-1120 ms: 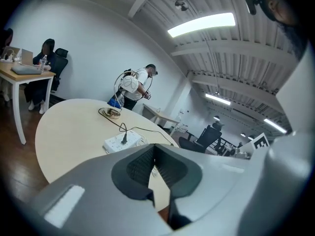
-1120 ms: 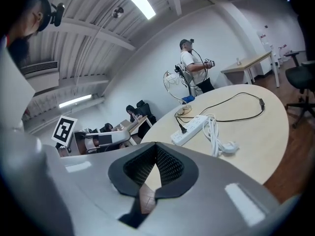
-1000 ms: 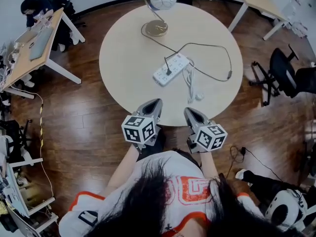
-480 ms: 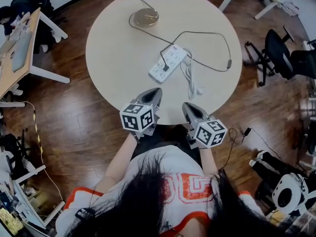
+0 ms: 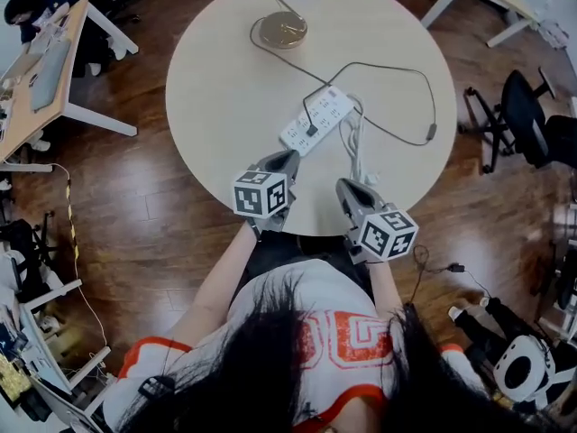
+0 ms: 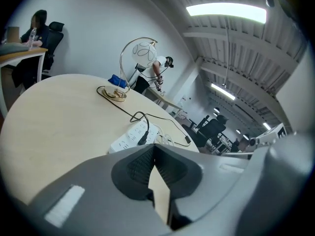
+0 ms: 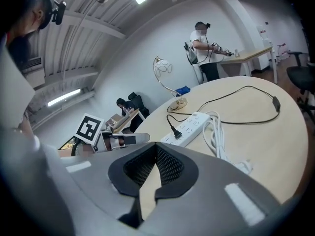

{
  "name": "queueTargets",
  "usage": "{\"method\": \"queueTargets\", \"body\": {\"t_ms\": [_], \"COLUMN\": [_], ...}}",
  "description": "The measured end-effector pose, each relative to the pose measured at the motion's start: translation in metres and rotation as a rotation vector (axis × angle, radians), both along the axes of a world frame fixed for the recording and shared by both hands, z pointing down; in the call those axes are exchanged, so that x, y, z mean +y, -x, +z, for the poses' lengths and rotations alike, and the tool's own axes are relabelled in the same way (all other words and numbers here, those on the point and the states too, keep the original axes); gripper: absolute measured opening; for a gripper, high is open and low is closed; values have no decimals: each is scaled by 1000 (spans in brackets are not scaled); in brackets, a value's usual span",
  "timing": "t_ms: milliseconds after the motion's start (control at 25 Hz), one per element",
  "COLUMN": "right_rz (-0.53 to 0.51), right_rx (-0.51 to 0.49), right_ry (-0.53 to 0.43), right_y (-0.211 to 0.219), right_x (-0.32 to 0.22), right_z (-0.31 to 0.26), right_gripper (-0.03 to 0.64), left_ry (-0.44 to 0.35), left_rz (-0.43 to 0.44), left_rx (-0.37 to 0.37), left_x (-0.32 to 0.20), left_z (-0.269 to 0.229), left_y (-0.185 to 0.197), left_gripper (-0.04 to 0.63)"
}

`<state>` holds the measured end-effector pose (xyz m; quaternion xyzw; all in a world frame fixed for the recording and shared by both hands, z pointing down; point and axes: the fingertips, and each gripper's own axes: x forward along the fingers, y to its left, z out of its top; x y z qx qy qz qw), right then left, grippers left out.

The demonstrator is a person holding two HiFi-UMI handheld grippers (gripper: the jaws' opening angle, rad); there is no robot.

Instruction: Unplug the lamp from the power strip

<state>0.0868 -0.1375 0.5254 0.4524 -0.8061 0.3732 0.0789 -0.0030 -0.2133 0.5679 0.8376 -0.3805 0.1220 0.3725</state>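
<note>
both tongs are closed and empty: in each gripper view the ribbed pads meet at the tip with nothing between them. the left gripper (image 5: 286, 157) hangs over the near part of the round table (image 5: 216, 79), its tip just short of the near end of the power strip (image 5: 315, 121); the left gripper view shows the strip ahead of the jaws, not touched. the right gripper (image 5: 346, 187) is over the table's near edge, to the right of the left one and farther from the strip, close to the end of the strip's own white cable (image 5: 352, 148), which lies in loose loops on the tabletop with its plug (image 5: 369, 179) free. the strip lies slantwise near the middle of the table. the lamp (image 5: 285, 29) stands at the far edge, a brass base with a curved stem and a pale globe shade. its black cord (image 5: 397, 67) runs from the base across the table, swings out in a wide loop to the right past an inline switch (image 5: 431, 133), and comes back to the strip, where its black lamp plug (image 5: 309, 130) sits in a socket toward the near end. the floor (image 5: 162, 233) is dark wood. a desk (image 5: 50, 70) stands off to the left and a chair (image 5: 527, 120) to the right.
</note>
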Motion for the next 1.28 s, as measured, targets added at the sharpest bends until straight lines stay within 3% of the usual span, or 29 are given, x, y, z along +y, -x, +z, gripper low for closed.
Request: {"method": "queueTargets", "body": {"t_ms": [280, 520, 840, 1120, 1280], "right_rz": [-107, -232, -320, -433, -509], "right_rx": [46, 171, 318, 473, 547], "right_ry": [-7, -40, -95, -113, -130], "right_y": [-1, 2, 15, 28, 38], "right_x": [-25, -48, -83, -99, -106], "right_z": [9, 18, 31, 58, 71], "right_gripper": [2, 2, 2, 2, 3], "left_ry": [9, 49, 89, 107, 142], "left_rz": [-12, -67, -76, -127, -107], "left_rx": [-101, -161, -243, -204, -213], "left_x": [-26, -44, -50, -49, -49], "left_z": [30, 54, 76, 76, 75], "left_y": [-14, -16, -9, -9, -10], "left_gripper": [0, 0, 0, 0, 0]}}
